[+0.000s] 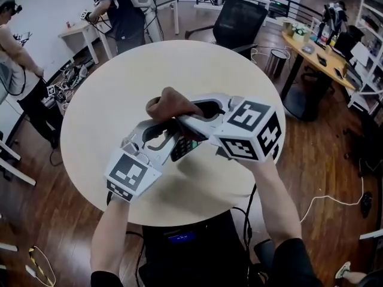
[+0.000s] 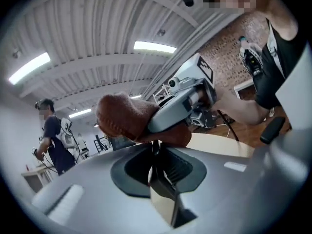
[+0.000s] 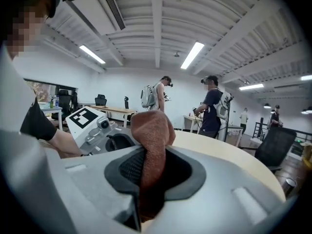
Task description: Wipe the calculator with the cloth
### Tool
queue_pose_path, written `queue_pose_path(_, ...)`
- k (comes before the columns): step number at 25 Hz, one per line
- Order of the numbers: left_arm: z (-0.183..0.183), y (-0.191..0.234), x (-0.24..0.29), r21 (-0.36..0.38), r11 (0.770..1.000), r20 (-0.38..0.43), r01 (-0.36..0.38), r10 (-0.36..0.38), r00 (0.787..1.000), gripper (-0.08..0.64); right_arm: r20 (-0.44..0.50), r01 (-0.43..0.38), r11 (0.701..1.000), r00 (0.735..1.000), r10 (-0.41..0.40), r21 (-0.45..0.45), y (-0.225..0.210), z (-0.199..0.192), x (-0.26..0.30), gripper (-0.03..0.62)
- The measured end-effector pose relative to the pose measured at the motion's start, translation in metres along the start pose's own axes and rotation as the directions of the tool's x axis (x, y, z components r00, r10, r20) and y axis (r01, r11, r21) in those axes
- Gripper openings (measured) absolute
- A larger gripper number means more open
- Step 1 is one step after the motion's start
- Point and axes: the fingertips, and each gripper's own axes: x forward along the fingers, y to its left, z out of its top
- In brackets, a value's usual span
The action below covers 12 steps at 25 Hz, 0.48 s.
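Jaws on the left gripper [image 2: 156,162] are closed down on the calculator [image 1: 184,149], a thin slab seen edge-on in the left gripper view and running back along the line of the jaws. Those of the right gripper [image 3: 146,179] are clamped on the cloth [image 3: 152,126], a brown wad that bulges out past the tips and runs down between the pads.

The calculator is held up in the air over the near half of the round desk [image 1: 119,94], between the two grippers. In the head view only a dark strip of it with keys shows, under the body of the right gripper. The cloth sits just above and beyond the calculator's far end. In the left gripper view the underside of the wad seems to meet the slab's top edge, though actual contact cannot be confirmed.

That relation looks like the one that matters. The right hand carries the cloth, so it is probably the one to move, drawing the wad along the slab's long axis toward the left jaws while the left holds steady. The cloth would need to land on the keyed face, not the thin edge.

Beyond the desk are a wooden floor, a black office chair [image 1: 239,20] and people standing at other desks.
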Motion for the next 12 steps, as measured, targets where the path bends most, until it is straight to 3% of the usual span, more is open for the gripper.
queue_pose_path(3,0.003,-0.004,-0.005,0.076,0.997,0.018,-0.002,0.001,1.0,0.055,-0.006,0.074,0.994,0.997,-0.074,0.077,-0.029,-0.016,-0.017,0.084)
queue_pose_path(6,0.0,-0.005,-0.009,0.1,0.995,0.031,0.001,-0.004,1.0,0.055,-0.041,0.192,0.972,0.981,-0.188,0.137,-0.067,-0.039,-0.035,0.084)
queue_pose_path(8,-0.003,-0.005,-0.008,0.1,0.995,0.03,0.008,-0.011,0.999,0.055,-0.018,0.227,0.96,0.974,-0.227,0.163,-0.075,-0.039,-0.046,0.084)
queue_pose_path(10,-0.005,-0.004,-0.009,0.093,0.996,0.034,0.014,-0.017,0.999,0.055,0.051,0.168,0.975,0.983,-0.177,0.143,-0.052,-0.018,-0.046,0.084)
queue_pose_path(12,-0.006,-0.004,-0.009,0.095,0.995,0.037,0.016,-0.02,0.999,0.055,0.106,0.038,0.997,0.993,-0.045,0.072,-0.007,0.009,-0.032,0.084)
